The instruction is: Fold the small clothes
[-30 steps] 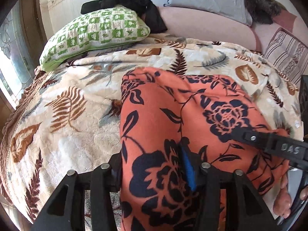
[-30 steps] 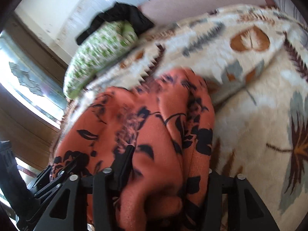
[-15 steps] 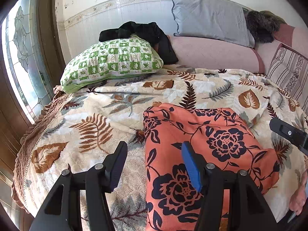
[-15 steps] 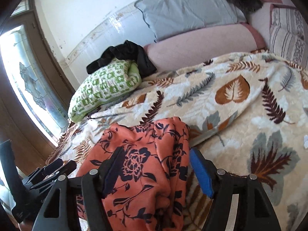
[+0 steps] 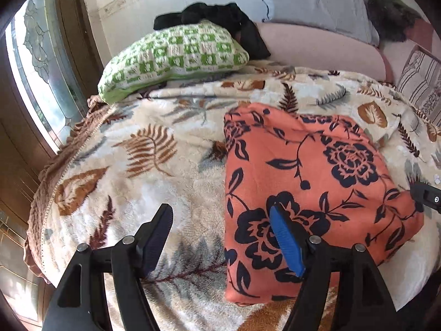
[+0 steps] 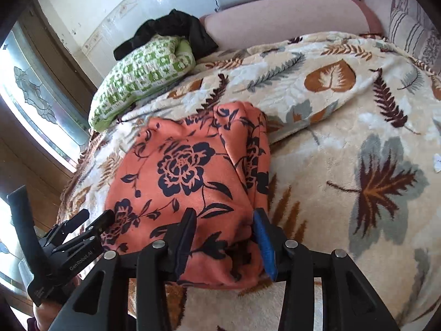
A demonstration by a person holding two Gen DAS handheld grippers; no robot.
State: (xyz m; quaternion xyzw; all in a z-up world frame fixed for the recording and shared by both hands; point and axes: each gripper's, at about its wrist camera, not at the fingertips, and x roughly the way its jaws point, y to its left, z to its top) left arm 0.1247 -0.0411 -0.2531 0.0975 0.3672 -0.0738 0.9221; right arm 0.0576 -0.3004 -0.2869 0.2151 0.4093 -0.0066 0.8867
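An orange garment with dark blue flowers (image 5: 308, 182) lies folded into a rough rectangle on the leaf-print blanket (image 5: 143, 160). It also shows in the right wrist view (image 6: 190, 182). My left gripper (image 5: 220, 234) is open and empty, above the garment's near left edge. My right gripper (image 6: 224, 234) is open, its jaws straddling the garment's near right corner without closing on it. The left gripper's body (image 6: 69, 245) shows at the lower left of the right wrist view. The right gripper's tip (image 5: 427, 197) shows at the right edge of the left wrist view.
A green checked pillow (image 5: 173, 60) with black clothing (image 5: 220, 19) on it lies at the far left of the bed. A grey pillow (image 5: 314, 0), a pink bolster (image 5: 322, 52) and a striped cushion (image 5: 419, 80) line the back. A window (image 5: 35, 74) is at the left.
Both grippers let go of the garment, opened and pulled back. The garment now lies flat and folded on the blanket.
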